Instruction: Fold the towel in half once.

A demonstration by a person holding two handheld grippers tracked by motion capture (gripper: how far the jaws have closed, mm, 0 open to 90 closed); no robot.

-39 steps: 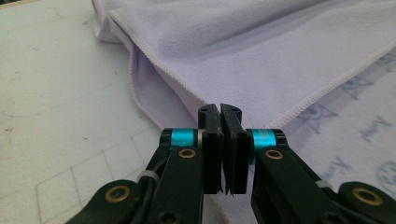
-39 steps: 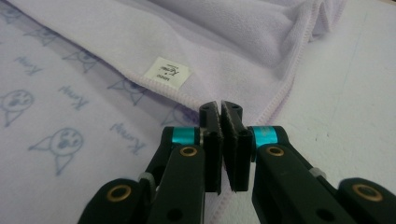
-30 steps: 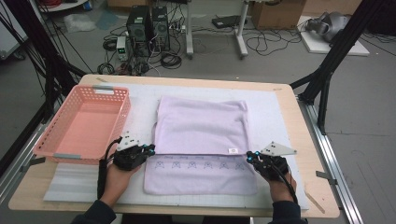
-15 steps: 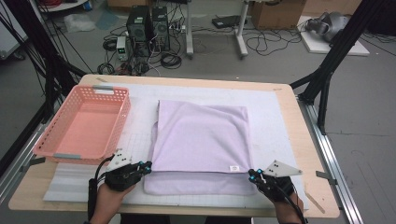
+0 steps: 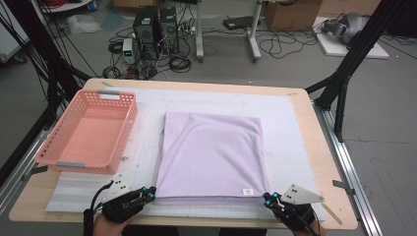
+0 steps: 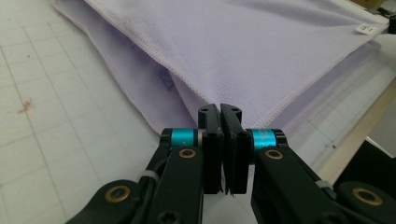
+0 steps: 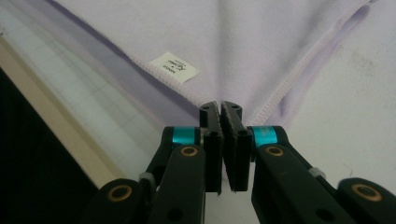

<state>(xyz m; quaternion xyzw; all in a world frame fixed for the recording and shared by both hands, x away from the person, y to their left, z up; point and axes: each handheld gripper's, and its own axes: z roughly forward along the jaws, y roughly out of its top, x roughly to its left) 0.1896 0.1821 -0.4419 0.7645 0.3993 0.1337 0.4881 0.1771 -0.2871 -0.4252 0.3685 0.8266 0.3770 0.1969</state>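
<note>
Wooden table with a white gridded mat over most of it, standing in a workshop. Nearest, at the table's front edge, a person's two hands come in, each with a black gripper. The left gripper sits at the near left corner of a folded lilac towel; seen from the left gripper view, its jaws are pressed together with the towel's stitched corner just at their tips, and I cannot tell whether any cloth is pinched between them. The right gripper is at the near right corner, carrying a grey three-cornered plate; its jaws are likewise closed flat against each other, the hem meeting right at the tips, with a small white label on the cloth close by.

Further in, the towel lies flat in the middle of the mat, doubled over, its lower layer peeking out along the near edge. To its left, well apart, stands a pink plastic basket. Beyond the table, the floor holds computer towers, tangled cables and cardboard boxes.
</note>
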